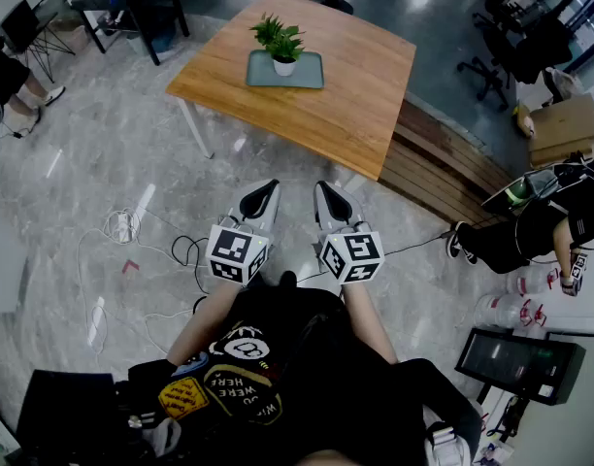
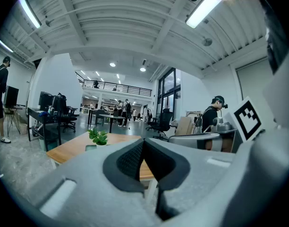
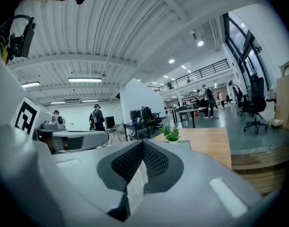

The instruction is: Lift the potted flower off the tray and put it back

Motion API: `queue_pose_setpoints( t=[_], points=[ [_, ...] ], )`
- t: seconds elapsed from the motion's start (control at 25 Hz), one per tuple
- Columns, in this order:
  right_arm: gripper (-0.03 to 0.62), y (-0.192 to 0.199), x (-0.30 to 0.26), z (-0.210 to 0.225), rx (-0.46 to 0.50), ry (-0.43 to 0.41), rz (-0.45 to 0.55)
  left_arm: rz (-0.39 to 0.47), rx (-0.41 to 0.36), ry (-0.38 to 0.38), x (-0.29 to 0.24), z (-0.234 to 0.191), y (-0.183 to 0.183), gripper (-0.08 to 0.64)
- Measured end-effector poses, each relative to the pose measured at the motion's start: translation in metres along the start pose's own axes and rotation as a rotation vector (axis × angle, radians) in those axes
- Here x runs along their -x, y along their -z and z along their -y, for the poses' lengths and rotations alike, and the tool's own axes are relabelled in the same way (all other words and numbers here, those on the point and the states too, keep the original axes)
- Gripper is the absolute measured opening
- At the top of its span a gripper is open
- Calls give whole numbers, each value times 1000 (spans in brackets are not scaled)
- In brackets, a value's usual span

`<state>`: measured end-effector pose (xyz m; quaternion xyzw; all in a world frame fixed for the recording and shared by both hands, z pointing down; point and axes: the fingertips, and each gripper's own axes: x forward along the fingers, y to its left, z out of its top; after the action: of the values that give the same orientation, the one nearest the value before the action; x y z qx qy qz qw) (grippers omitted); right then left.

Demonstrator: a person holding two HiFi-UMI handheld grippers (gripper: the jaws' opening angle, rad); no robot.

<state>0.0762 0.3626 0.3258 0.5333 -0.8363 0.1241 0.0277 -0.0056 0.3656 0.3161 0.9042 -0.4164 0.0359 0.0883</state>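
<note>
Grey polished stone floor (image 1: 103, 153) covers most of the head view. A square wooden bench (image 1: 355, 105) on pale legs stands on it, well ahead of the person, and a low slatted wooden platform (image 1: 443, 168) runs beside the bench's right edge. A shallow grey-green tray (image 1: 309, 76) lies flat on the bench top, in its far-left part and inside the edges. The tray carries one item, the potted flower (image 1: 280, 39): a small green leafy plant standing upright in a white pot (image 1: 284, 66) near the middle of the tray, with the pot base resting on the tray floor. Both gripper views confirm the plant upright on the bench in the distance. The left tool (image 1: 269, 185) and the right tool (image 1: 322, 188) are held side by side over the floor, close in front of the person's torso. They point roughly level toward the bench and are well apart from it, the tray and the pot. In its own view the left tool's jaws are closed tip to tip with nothing between them. The right tool's jaws are likewise pressed together and empty. Each tool carries a marker cube at its rear. Loose white and black cables (image 1: 132, 231) lie on the floor to the left of the tools.
</note>
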Motion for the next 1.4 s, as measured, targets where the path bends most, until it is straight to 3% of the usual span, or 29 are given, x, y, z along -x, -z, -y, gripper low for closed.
queue_pose_setpoints(
  t=[0.44, 0.64, 0.8, 1.08, 1.2, 1.4],
  points=[
    [2, 1, -14, -2, 21, -14, -6, 4, 2, -3, -7, -11, 0, 0],
    [2, -1, -23, -1, -41, -33, 33, 6, 5, -7, -9, -23, 1, 0],
    [2, -3, -36, -2, -30, -23, 30, 8, 9, -14, -9, -39, 2, 0],
    [2, 1, -59, -2, -34, 13, 31, -6, -1, 60, -15, -57, 9, 0],
    [2, 3, -72, 7, -25, 23, 8, 13, 59, 100, -24, -62, 7, -2],
    [2, 14, -107, 24, -25, 9, -34, -7, 77, 92, -51, -83, 18, -2]
  ],
)
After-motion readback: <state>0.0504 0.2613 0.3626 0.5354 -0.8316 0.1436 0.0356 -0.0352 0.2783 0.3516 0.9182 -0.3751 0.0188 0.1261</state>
